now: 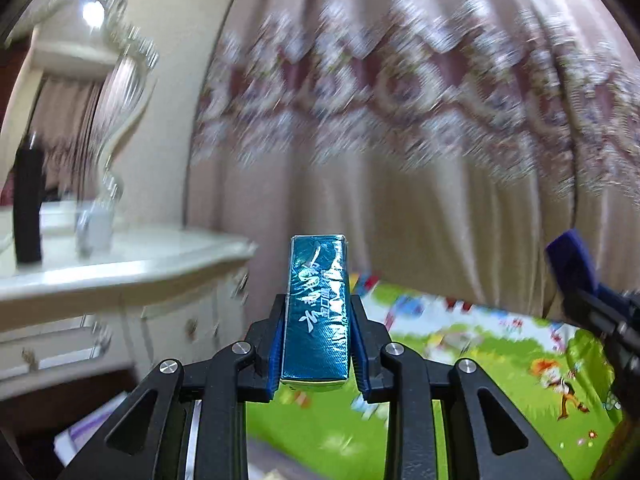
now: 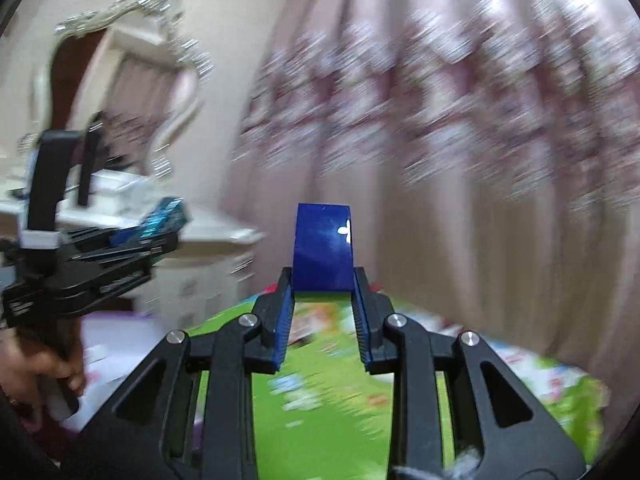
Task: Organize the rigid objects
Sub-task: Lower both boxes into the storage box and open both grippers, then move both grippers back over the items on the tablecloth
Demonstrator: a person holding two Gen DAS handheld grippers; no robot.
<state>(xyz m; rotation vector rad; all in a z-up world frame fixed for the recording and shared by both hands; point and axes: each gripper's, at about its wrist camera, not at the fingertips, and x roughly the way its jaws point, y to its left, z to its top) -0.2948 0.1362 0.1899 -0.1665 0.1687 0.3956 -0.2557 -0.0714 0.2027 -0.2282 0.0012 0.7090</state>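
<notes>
Carrying two boxes mid-air, both views heavily motion-blurred. Biggest thing: pink curtain (image 1: pixel 400 120) filling the upper and right part of both frames. Next, white dresser (image 1: pixel 120 264) at left of the left view, ornate mirror (image 1: pixel 108 60) above it in the upper left, a dark cylinder (image 1: pixel 28 208) standing on its top. Green cartoon mat (image 1: pixel 480 360) runs across the bottom of both views. My left gripper (image 1: pixel 316 336) is pinching a teal foil-wrapped box (image 1: pixel 318 312) by its long sides, box sticking out well past the fingertips, dead centre low in frame. My right gripper (image 2: pixel 323 300) is pinching a dark blue box (image 2: pixel 323 248) only at its near end, most of it hanging beyond the pads. In the right view my left hand (image 2: pixel 44 368) and its tool sit at the left edge, teal box pointing at the dresser, so that looks like the drop-off. Risks, my guess: the glossy blue box is held by a short bite, so a fast swing or a knock could pivot it out. Foil wrap is slick too. Grippers are near each other, so the boxes could clip. Blur says I'm moving fast.
</notes>
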